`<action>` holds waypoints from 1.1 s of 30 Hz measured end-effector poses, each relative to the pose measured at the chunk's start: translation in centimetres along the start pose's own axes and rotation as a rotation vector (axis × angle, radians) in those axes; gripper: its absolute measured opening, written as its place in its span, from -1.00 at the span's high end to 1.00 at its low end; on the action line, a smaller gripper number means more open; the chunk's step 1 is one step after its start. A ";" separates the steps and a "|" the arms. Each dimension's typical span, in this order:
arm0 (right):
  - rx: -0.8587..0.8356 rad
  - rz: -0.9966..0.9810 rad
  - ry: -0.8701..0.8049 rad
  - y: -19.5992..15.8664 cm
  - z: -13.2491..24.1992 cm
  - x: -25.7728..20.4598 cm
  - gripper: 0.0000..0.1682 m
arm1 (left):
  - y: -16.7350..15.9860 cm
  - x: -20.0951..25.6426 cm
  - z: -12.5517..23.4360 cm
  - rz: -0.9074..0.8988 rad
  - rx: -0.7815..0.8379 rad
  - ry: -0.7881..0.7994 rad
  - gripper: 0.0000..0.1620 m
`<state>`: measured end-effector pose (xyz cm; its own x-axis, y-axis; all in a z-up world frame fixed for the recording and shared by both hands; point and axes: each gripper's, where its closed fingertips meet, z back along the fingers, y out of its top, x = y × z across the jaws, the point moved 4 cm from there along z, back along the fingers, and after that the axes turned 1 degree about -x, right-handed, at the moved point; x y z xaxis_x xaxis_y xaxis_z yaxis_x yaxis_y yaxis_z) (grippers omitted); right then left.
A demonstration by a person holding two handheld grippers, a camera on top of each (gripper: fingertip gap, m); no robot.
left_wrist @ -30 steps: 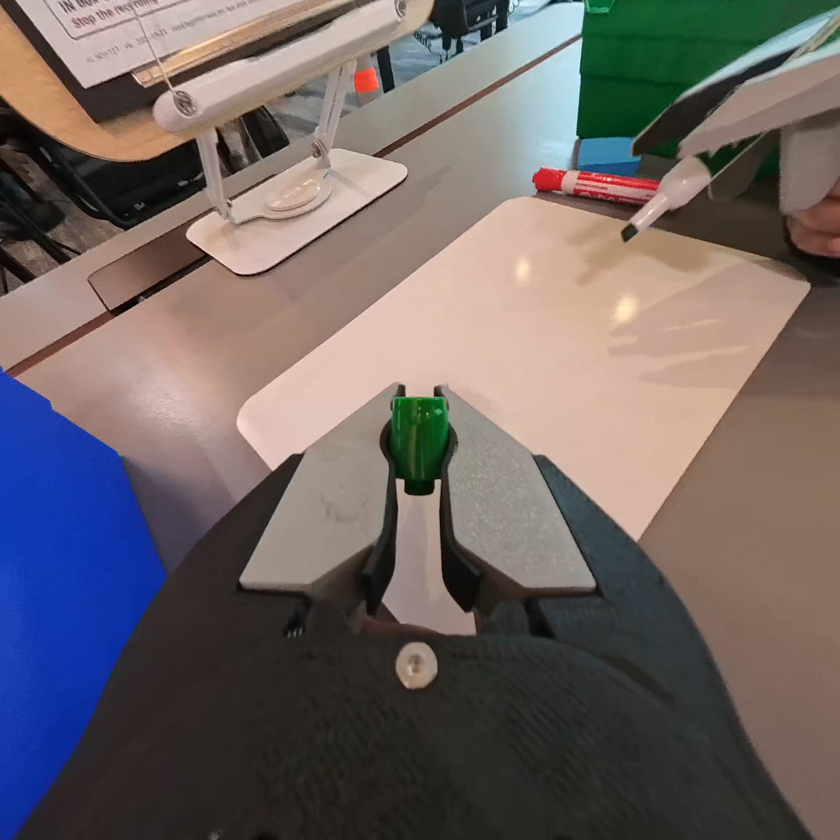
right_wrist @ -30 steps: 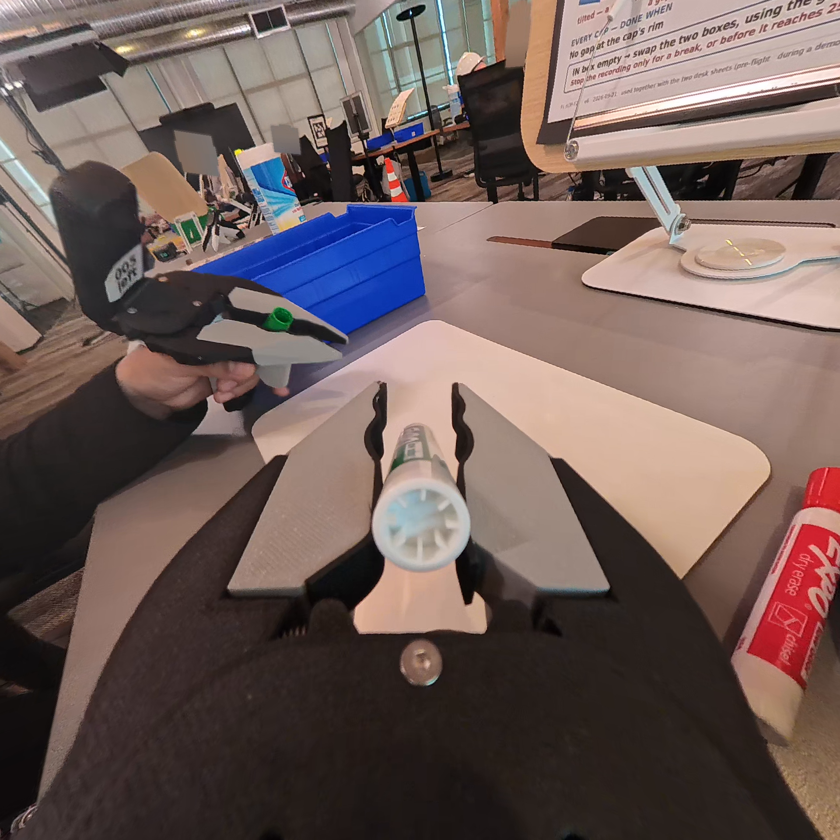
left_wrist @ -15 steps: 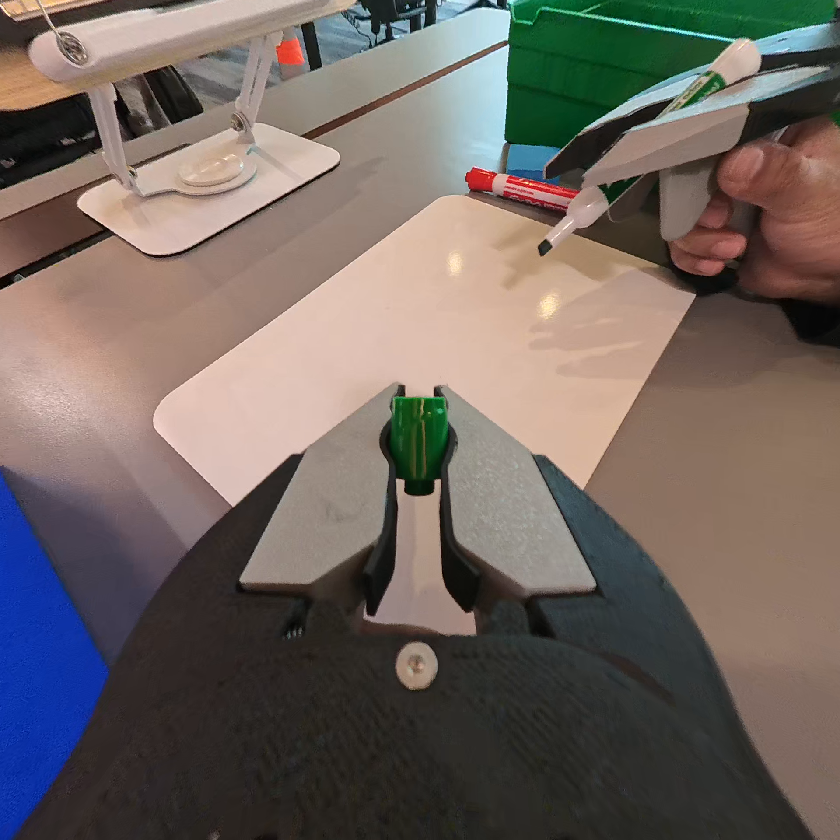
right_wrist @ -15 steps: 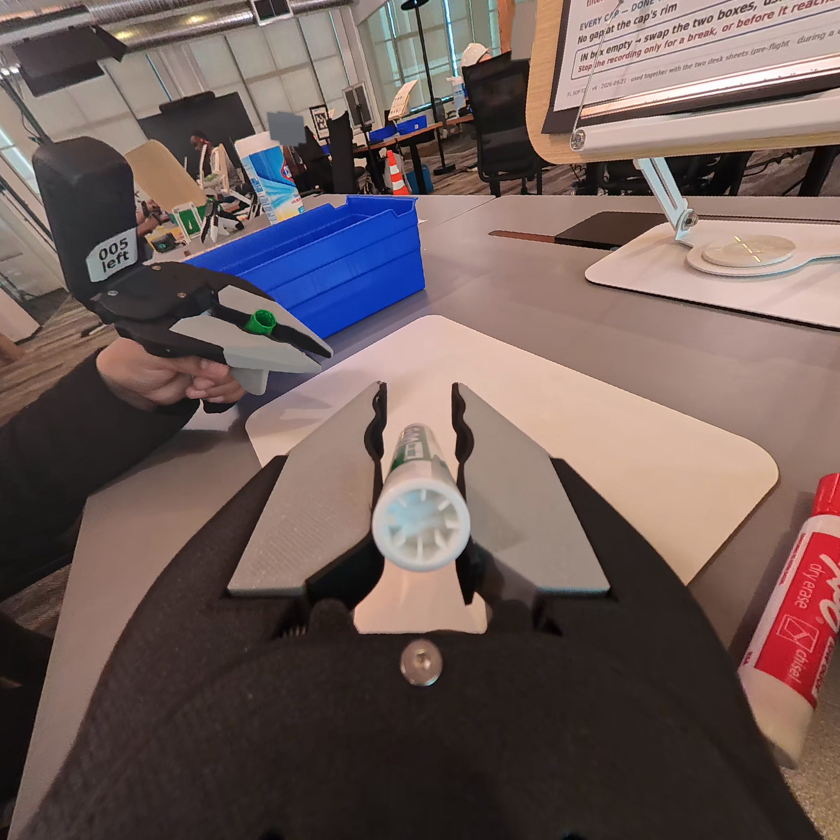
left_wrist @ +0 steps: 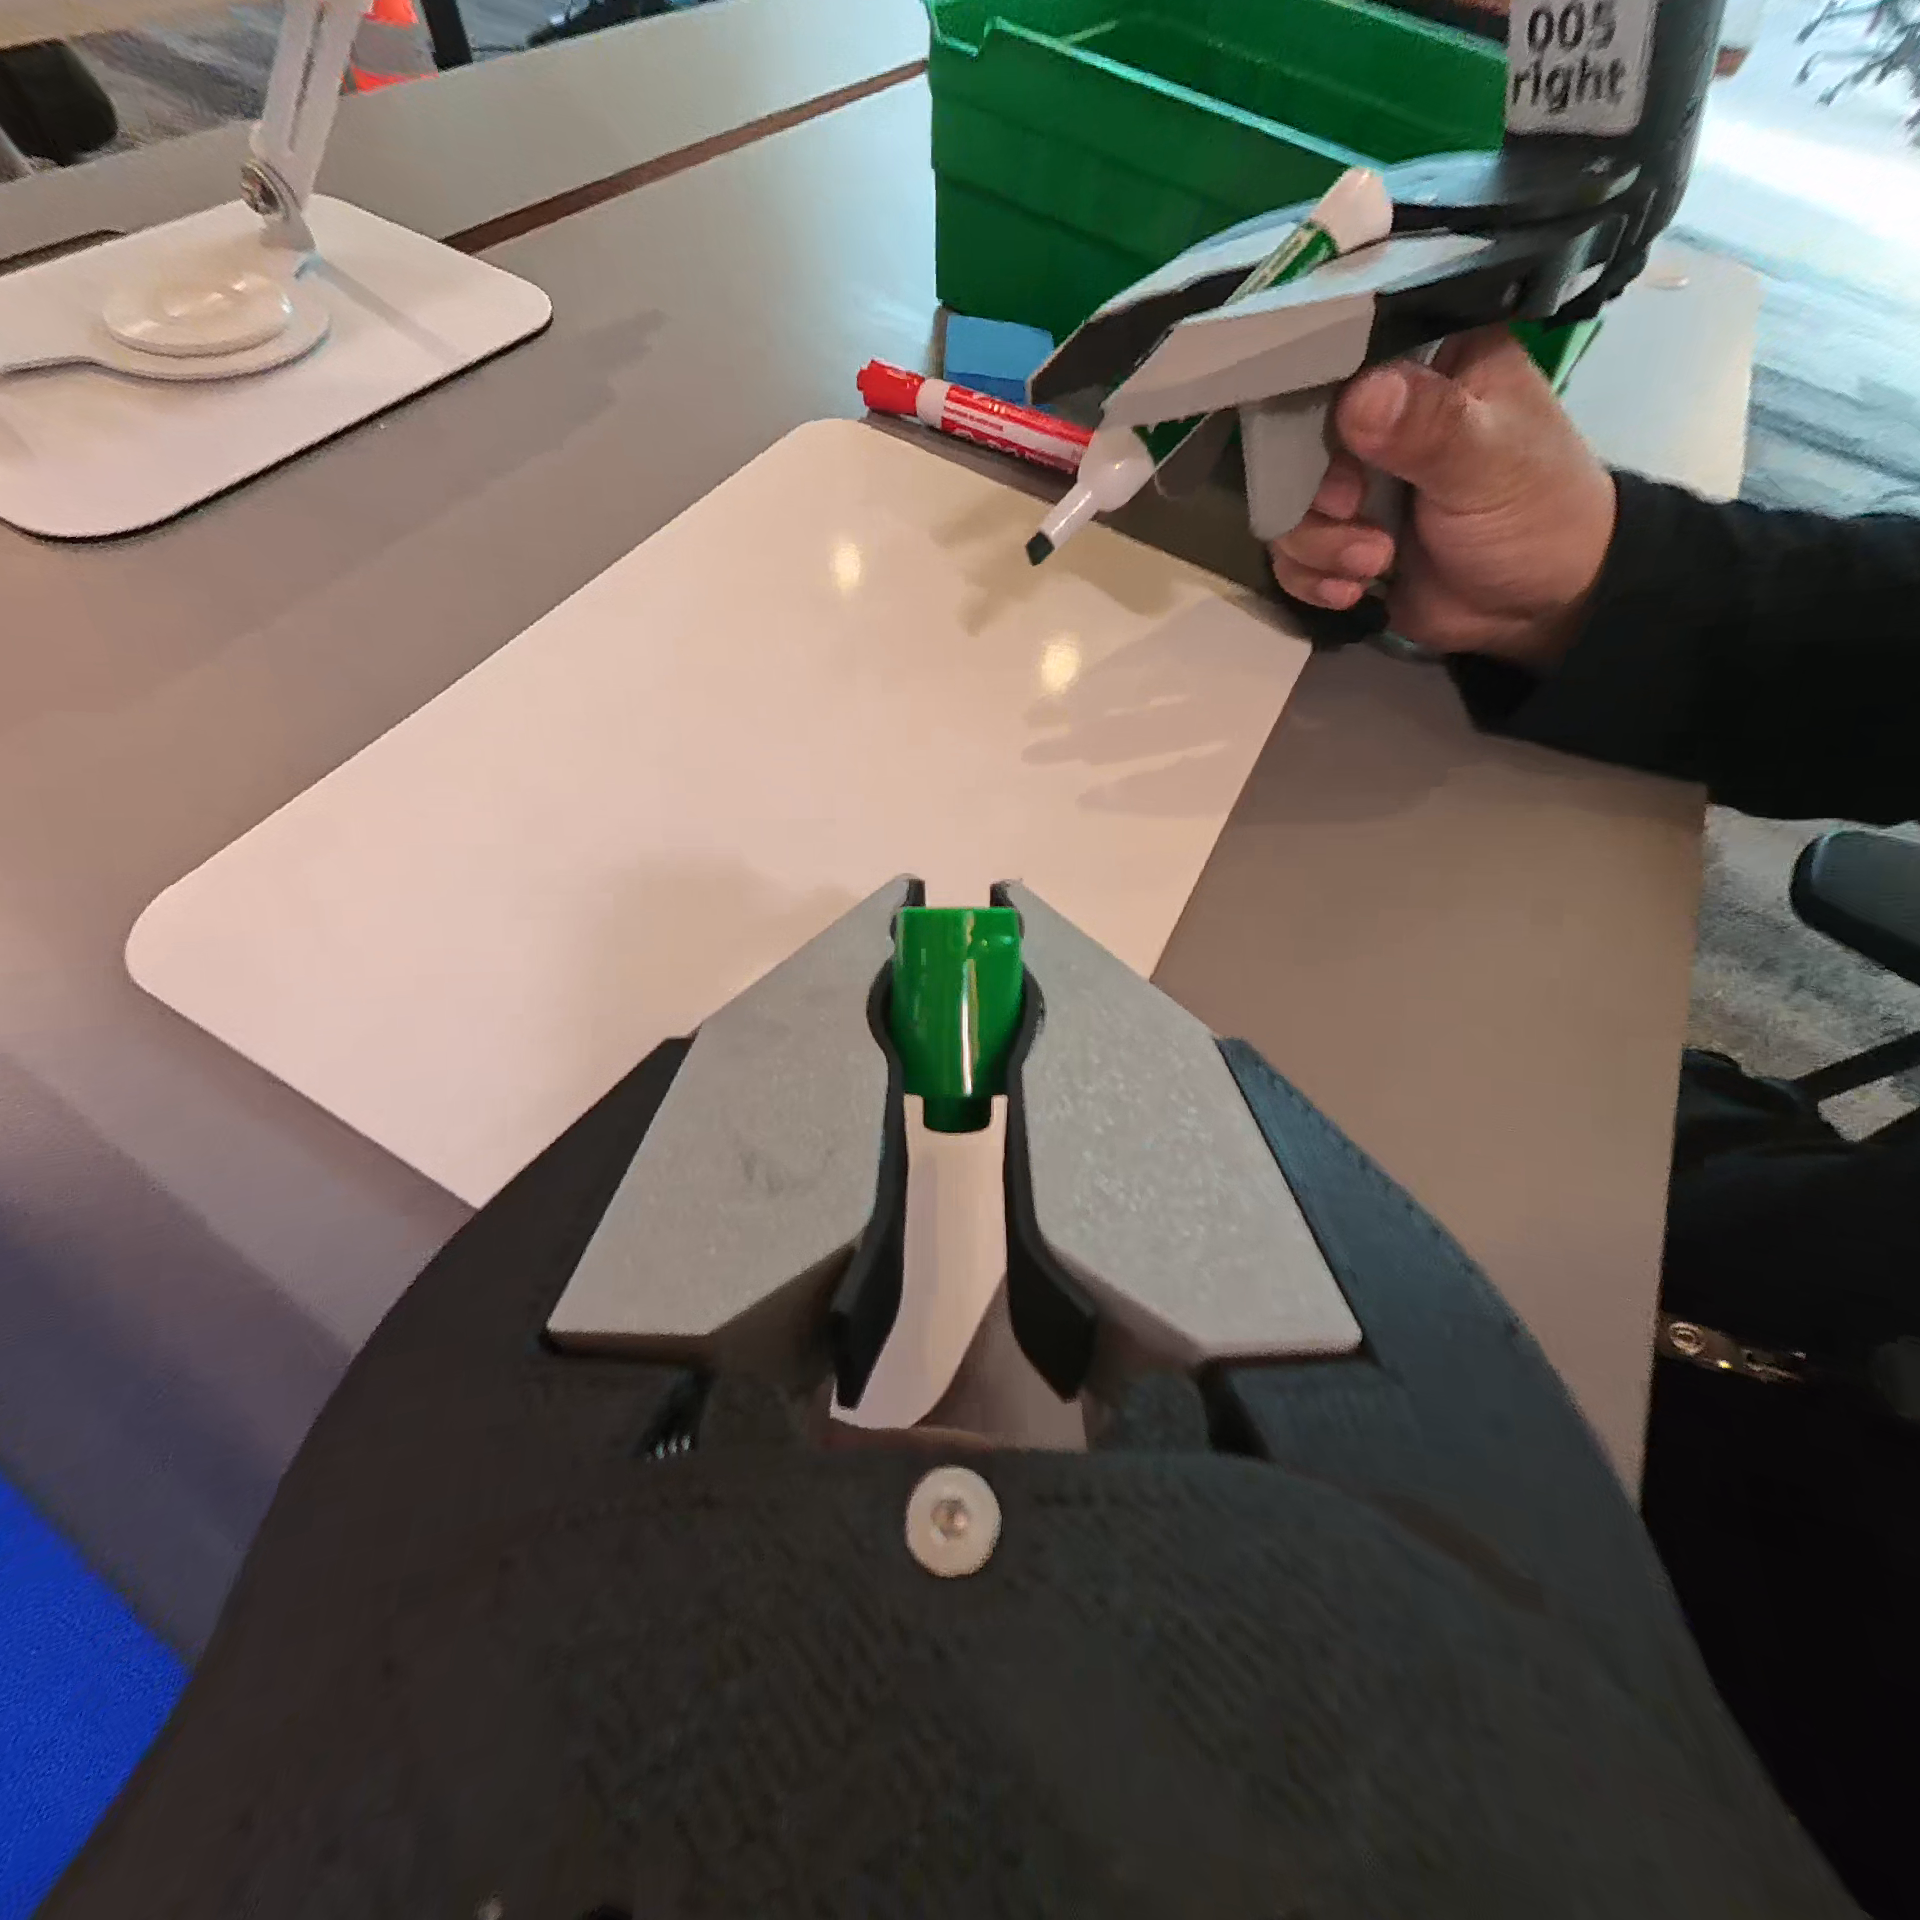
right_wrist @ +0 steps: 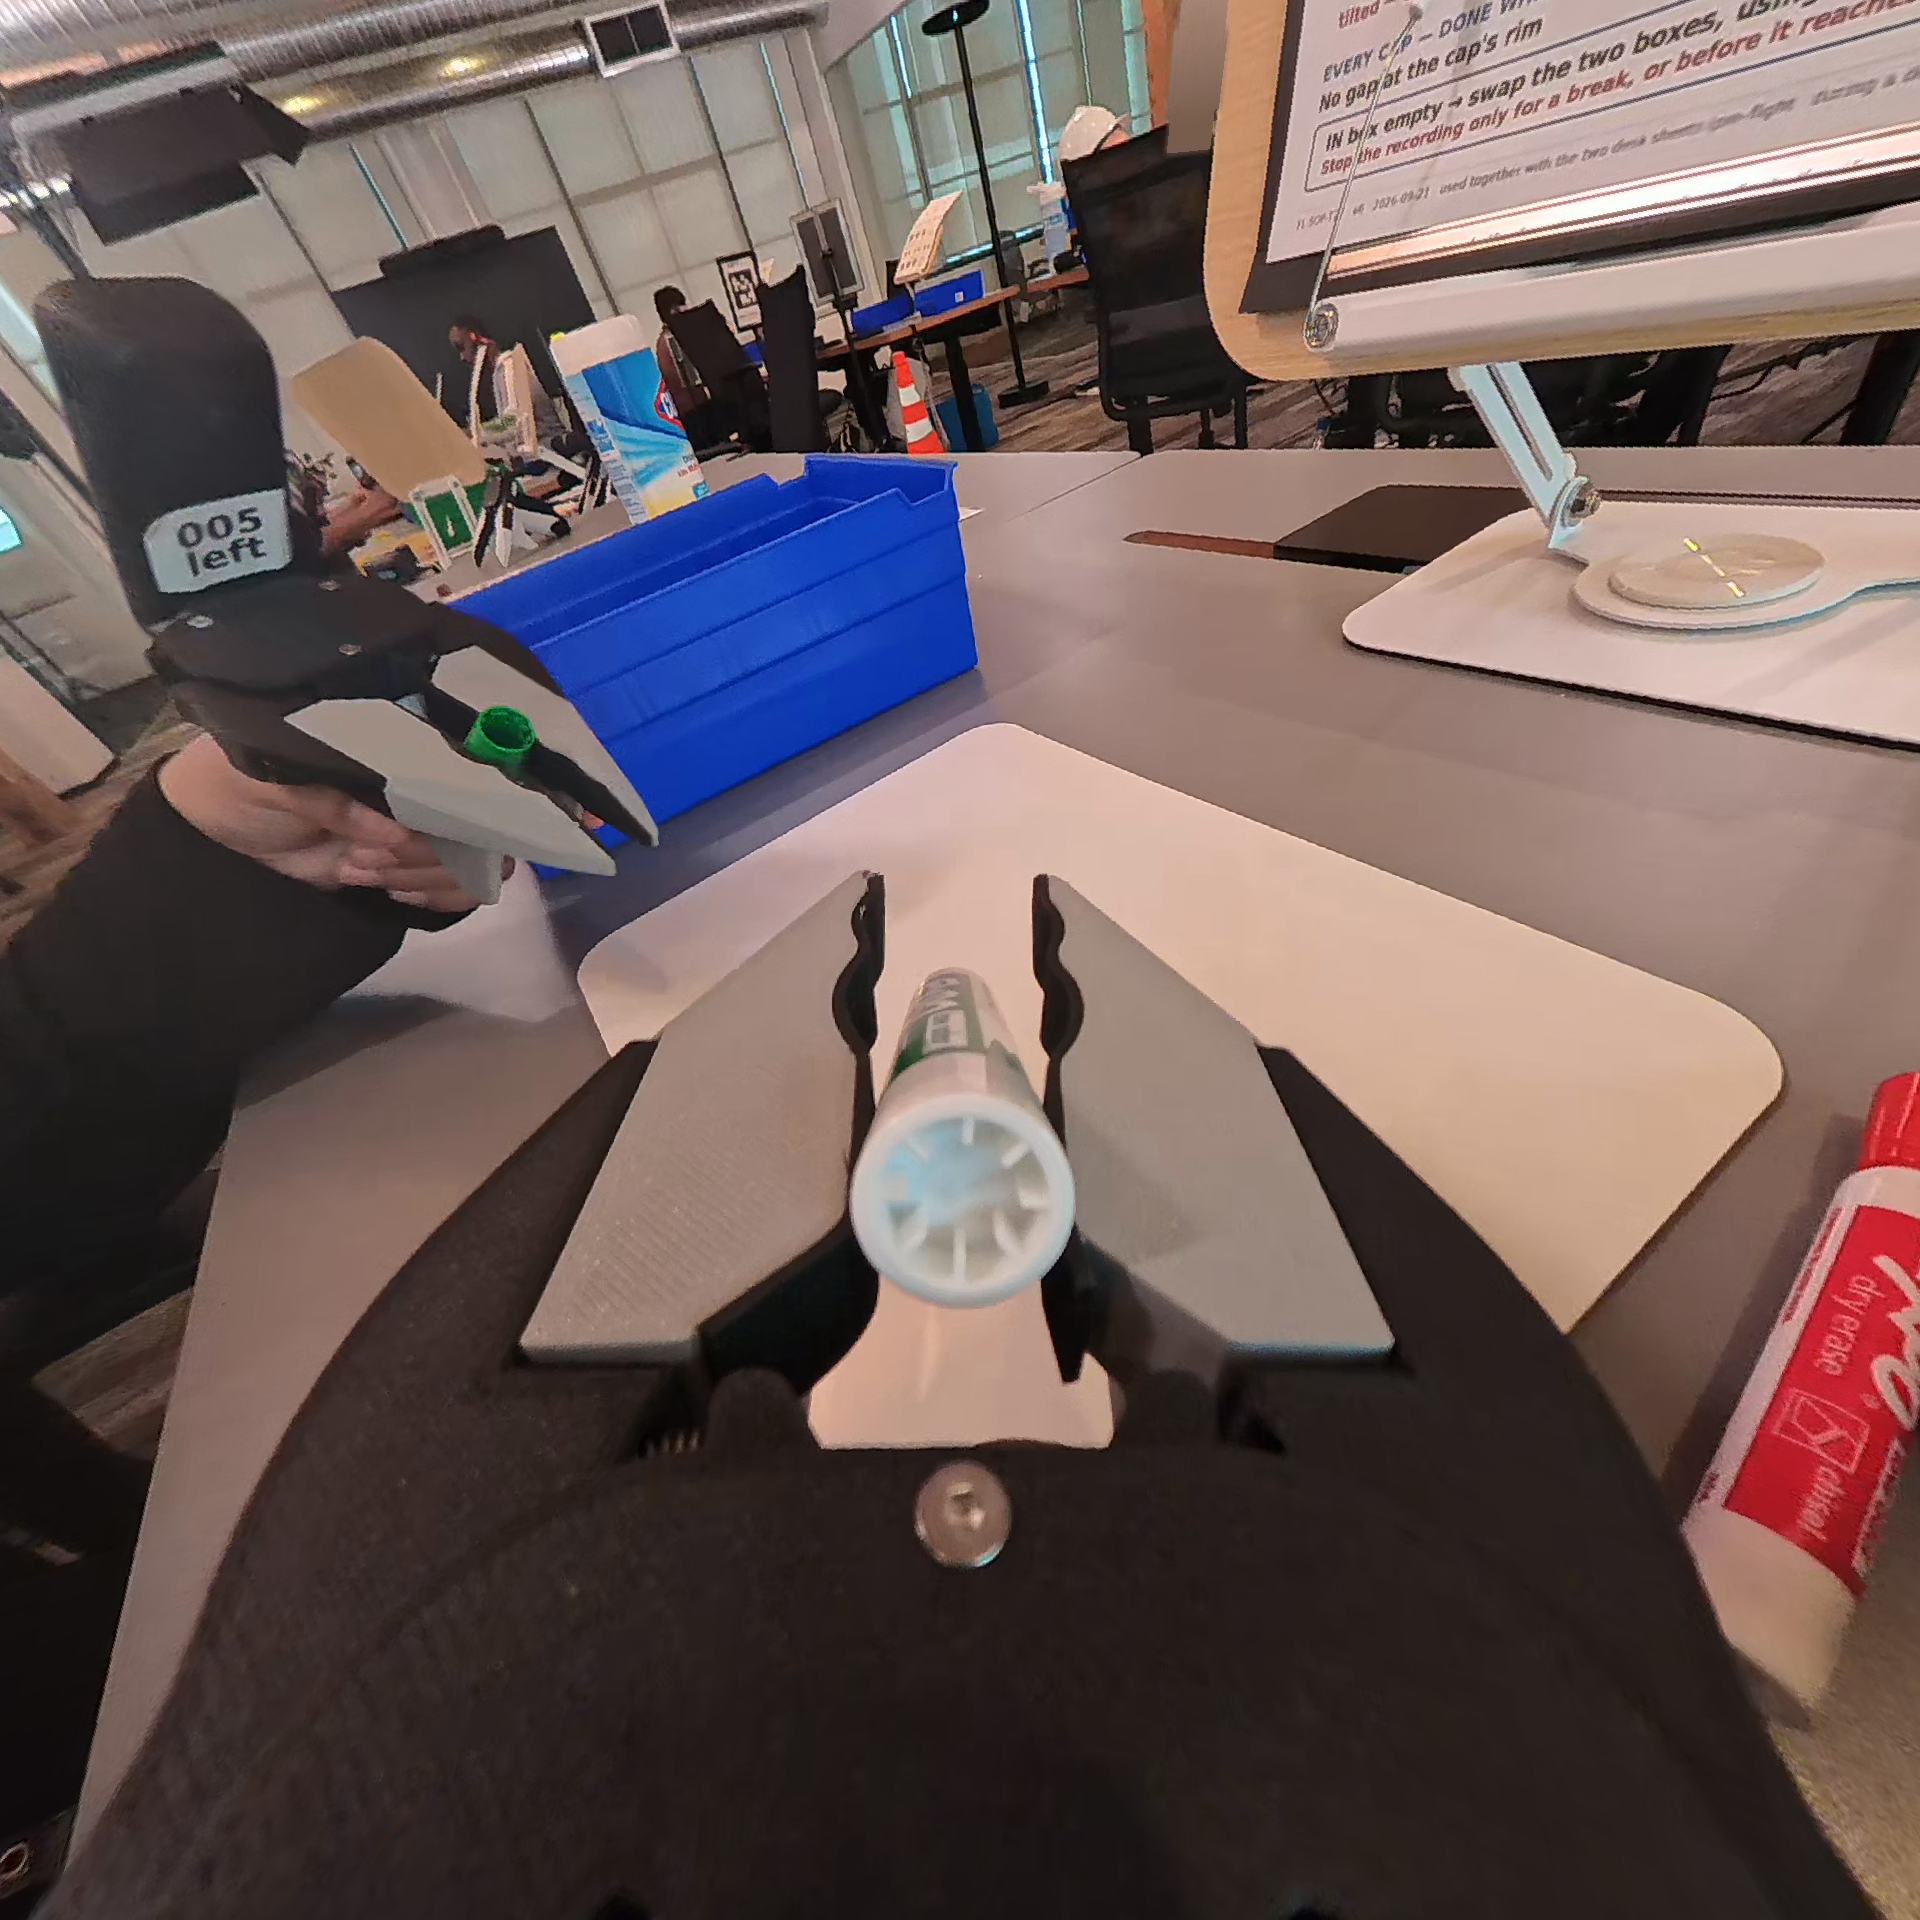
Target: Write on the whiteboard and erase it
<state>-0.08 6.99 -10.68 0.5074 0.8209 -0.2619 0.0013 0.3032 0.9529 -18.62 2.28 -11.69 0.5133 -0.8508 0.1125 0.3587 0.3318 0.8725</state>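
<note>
Whiteboard (left_wrist: pixel 644 790) lies flat on the grey table (left_wrist: pixel 1434 935), blank, long axis running from the left gripper's side across to the right's. And look at the right gripper (left_wrist: pixel 1049 390): pinching the uncapped green marker (left_wrist: pixel 1101 488), barrel slanted down through the jaws, dark chisel tip hovering just above the board's far corner, not touching as far as I can tell. That's the relation that matters: the board sits directly below and ahead of that tip, so a short drop should start the stroke. Right hand is clearly nearer the writing spot. The left gripper (left_wrist: pixel 954 894) hangs over the board's near edge, fingers clamped on the green cap (left_wrist: pixel 951 1003), out of the way. A red marker (left_wrist: pixel 977 407) lies just beside the board's far edge, near a blue eraser block (left_wrist: pixel 987 348) and green bin (left_wrist: pixel 1143 156).
</note>
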 end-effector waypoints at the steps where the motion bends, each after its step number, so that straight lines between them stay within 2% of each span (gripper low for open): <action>1: -0.005 0.004 0.000 -0.1 -0.1 0.0 0.69 | -0.3 0.0 -0.2 -0.017 -0.026 0.010 0.88; 11: -0.026 0.021 -0.004 -0.3 -0.3 -0.1 0.68 | -2.6 -0.3 -0.6 -0.043 -0.164 0.010 0.87; 15: -0.034 0.021 0.001 -0.4 -0.4 -0.2 0.69 | -5.3 -1.1 -1.9 -0.069 -0.312 0.046 0.85; 27: -0.059 0.037 0.016 -0.8 -1.0 -1.0 0.69 | -5.1 -1.8 -2.1 -0.032 -0.251 0.051 0.88; 33: -0.141 0.001 0.056 -1.1 -2.8 -1.2 0.69 | -5.1 -1.9 -2.1 -0.032 -0.246 0.042 0.88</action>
<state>-3.08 7.04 -11.86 0.4588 0.8455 -0.2732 -0.1223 0.3646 0.9231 -19.73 3.04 -17.37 0.5287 -0.8466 0.0619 0.5518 0.3982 0.7328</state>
